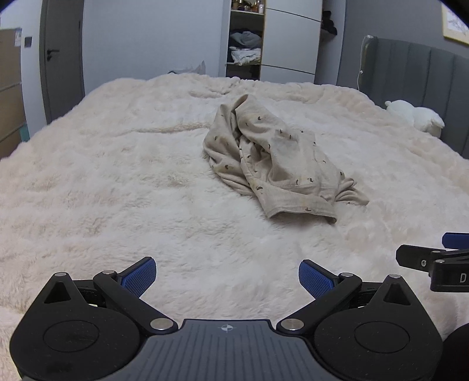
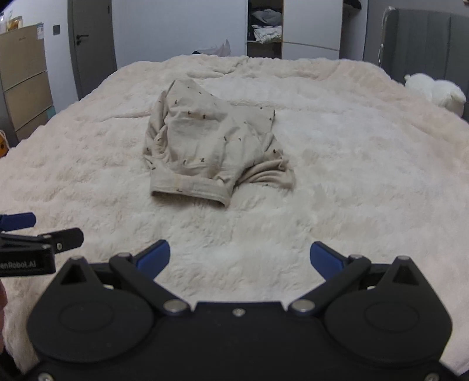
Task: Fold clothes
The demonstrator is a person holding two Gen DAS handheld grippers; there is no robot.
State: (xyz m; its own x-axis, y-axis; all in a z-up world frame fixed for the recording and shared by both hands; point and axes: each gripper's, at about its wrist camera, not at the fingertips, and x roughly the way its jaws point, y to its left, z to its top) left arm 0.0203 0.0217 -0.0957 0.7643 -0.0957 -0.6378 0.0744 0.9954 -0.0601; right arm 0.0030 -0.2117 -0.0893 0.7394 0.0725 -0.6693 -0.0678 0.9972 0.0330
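Left wrist view: the left gripper (image 1: 227, 277) hangs low over the fluffy cream blanket (image 1: 102, 181), its blue pads spread wide and holding nothing. The crumpled beige patterned garment (image 1: 272, 158) lies ahead and to the right, well apart from the pads, its hemmed edge facing the camera. The other tool's tip shows at the right edge.

Right wrist view: the right gripper (image 2: 240, 258) is likewise spread and empty. Here the garment (image 2: 211, 146) sits ahead and slightly left, nearly on the tool's line, its long axis running away toward the wardrobe (image 2: 265, 27). The right gripper looks better aligned for the first reach.
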